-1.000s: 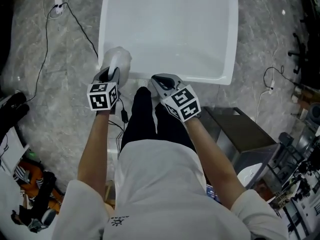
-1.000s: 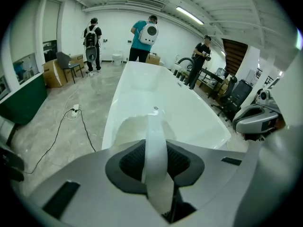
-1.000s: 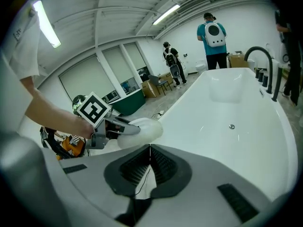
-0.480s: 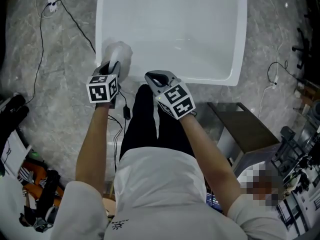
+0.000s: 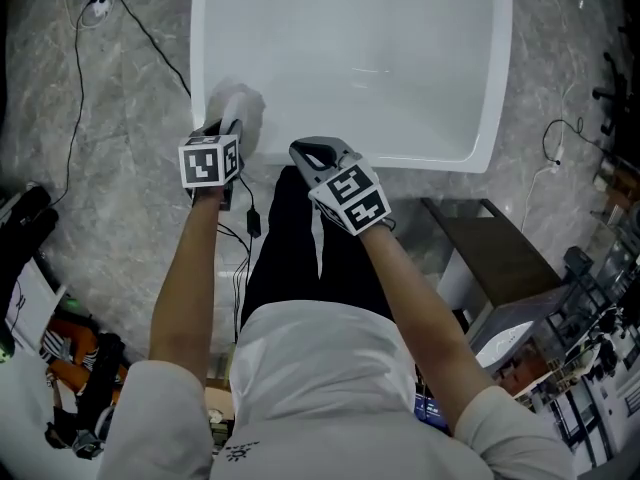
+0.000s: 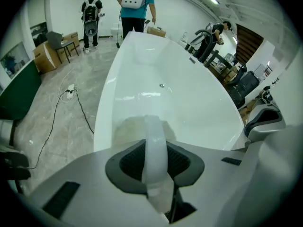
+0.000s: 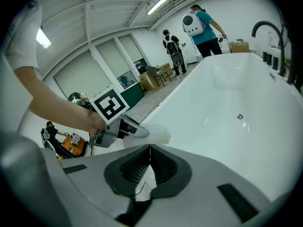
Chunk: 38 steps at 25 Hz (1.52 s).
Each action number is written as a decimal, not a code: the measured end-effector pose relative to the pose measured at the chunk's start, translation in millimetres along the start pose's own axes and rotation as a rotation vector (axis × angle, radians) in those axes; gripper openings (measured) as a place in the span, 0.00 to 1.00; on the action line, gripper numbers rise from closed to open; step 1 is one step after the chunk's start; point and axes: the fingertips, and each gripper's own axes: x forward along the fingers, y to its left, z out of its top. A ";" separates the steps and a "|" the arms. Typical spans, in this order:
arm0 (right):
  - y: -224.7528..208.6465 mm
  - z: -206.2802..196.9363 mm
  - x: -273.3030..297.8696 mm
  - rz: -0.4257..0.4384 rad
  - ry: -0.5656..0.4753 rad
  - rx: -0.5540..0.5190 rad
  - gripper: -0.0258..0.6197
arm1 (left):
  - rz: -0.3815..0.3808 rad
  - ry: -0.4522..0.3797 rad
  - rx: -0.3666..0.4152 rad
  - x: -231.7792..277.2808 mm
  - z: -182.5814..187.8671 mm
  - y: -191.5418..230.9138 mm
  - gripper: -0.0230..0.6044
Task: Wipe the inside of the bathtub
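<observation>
Gripping: left gripper (image 5: pixel 226 131) has its jaws clamped tight on the white cloth (image 5: pixel 236 101).
Cloth: bunched on the rim at the near left corner of the bathtub (image 5: pixel 350 58).
Right gripper (image 5: pixel 313 154): jaws pressed together, nothing between them, hanging just beside the tub's near edge.
Floor: black cable (image 5: pixel 150 36) trailing off left.

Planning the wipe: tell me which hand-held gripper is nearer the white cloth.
Left. The left hand-held gripper is shut on the white cloth at the bathtub rim; the right hand-held gripper, shut and empty, sits apart to the cloth's right.
</observation>
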 end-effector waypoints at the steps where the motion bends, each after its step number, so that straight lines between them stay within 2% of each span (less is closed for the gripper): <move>1: -0.9 -0.8 1.4 -0.001 0.000 0.005 0.07 | -0.002 0.023 0.002 3.1 -2.2 0.6 0.19; 8: -11.6 -9.0 5.8 -0.023 -0.004 0.043 0.07 | -0.016 0.181 0.003 28.9 -12.7 -1.0 0.19; 17: -24.2 -14.0 2.3 -0.069 -0.022 0.085 0.07 | -0.072 0.259 0.027 49.2 -16.2 -4.2 0.19; 27: -37.7 -26.9 -12.6 -0.085 -0.060 0.122 0.07 | -0.103 0.272 0.033 59.3 -17.3 -24.3 0.19; 38: -73.0 -51.8 -54.6 -0.078 -0.057 0.102 0.07 | -0.151 0.258 0.068 82.5 -8.8 -99.8 0.19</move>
